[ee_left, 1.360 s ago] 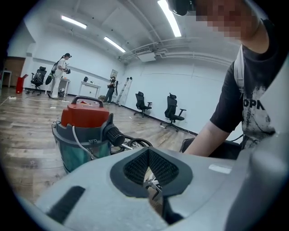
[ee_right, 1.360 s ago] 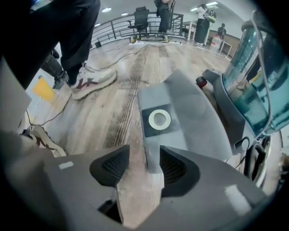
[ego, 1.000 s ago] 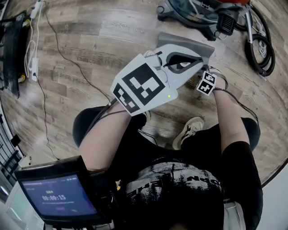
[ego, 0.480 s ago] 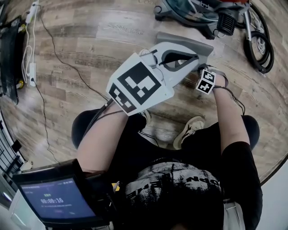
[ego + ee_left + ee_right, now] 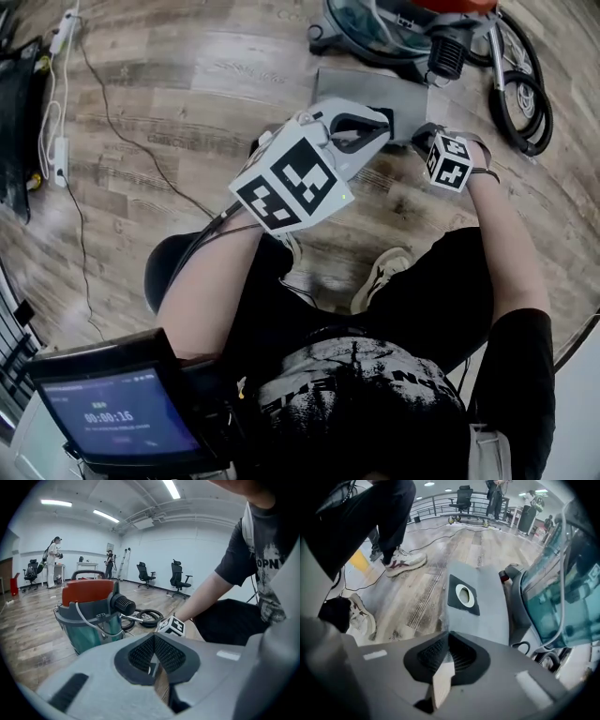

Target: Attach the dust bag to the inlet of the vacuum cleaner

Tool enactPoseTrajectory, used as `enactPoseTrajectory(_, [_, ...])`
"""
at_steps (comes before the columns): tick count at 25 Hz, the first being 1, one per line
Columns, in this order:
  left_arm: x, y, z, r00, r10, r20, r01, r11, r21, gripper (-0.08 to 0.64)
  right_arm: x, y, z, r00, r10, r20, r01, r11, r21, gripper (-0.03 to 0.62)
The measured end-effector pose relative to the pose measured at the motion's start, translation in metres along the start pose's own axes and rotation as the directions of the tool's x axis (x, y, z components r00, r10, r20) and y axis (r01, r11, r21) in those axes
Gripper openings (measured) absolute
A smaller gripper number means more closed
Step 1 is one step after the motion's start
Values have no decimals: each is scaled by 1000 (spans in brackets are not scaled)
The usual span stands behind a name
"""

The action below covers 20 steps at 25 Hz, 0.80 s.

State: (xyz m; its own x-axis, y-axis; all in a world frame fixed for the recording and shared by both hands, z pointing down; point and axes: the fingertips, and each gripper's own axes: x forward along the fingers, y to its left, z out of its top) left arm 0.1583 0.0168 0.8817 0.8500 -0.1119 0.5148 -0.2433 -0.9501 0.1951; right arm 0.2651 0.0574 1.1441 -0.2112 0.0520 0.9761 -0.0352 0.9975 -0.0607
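Wood floor [image 5: 169, 56] with vacuum cleaner [image 5: 375, 26], coiled hose [image 5: 146, 617], grey dust bag [image 5: 361, 89] alongside.

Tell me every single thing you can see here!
vacuum: one, orange lid and teal tub, on the floor ahead
hose: one, black, coiled beside the vacuum
bag: one, grey with a black collar, flat on the floor by the vacuum
power strip: one, white, floor at far left
screen: one, blue, bottom left of the head view
chairs: several, black, far back
people: two, far back
shoes: two, whitish, on the person's feet
left gripper: one, grey, fingers shut, nothing seen between them
right gripper: one, grey, fingers just closed at the bag's near edge; whether they pinch it is unclear
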Motion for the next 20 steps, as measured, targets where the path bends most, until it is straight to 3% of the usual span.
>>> enactPoseTrajectory(2, [4, -1, -7, 1000, -8, -26, 8, 1000, 14, 3, -15, -6, 5, 1000, 12, 12, -12, 1000, -19, 12])
enactPoseTrajectory(4, [6, -2, -16, 997, -1, -71, 4, 999, 41, 51, -30, -11, 16, 999, 10, 41, -8, 999, -33, 11])
enactPoseTrajectory(7, [12, -3, -36, 980, 43, -196, -15, 990, 143, 118, -60, -18, 35, 994, -7, 113, 12, 999, -42, 11])
enactPoseTrajectory(10, [16, 2, -76, 928, 98, -360, 0, 964, 265, 177, -85, -23, 55, 985, -10, 174, 19, 999, -49, 11])
enactPoseTrajectory(13, [18, 2, -108, 873, 137, -469, 21, 948, 318, 212, -114, -17, 63, 975, -2, 224, 13, 999, -48, 11])
enactPoseTrajectory(16, [24, -3, -106, 853, 161, -496, 18, 942, 336, 219, -150, -7, 59, 965, -4, 263, 19, 998, -54, 11])
enactPoseTrajectory(20, [31, -5, -96, 855, 174, -488, 27, 926, 377, 200, -175, 3, 66, 946, 8, 323, -1, 1000, -21, 11])
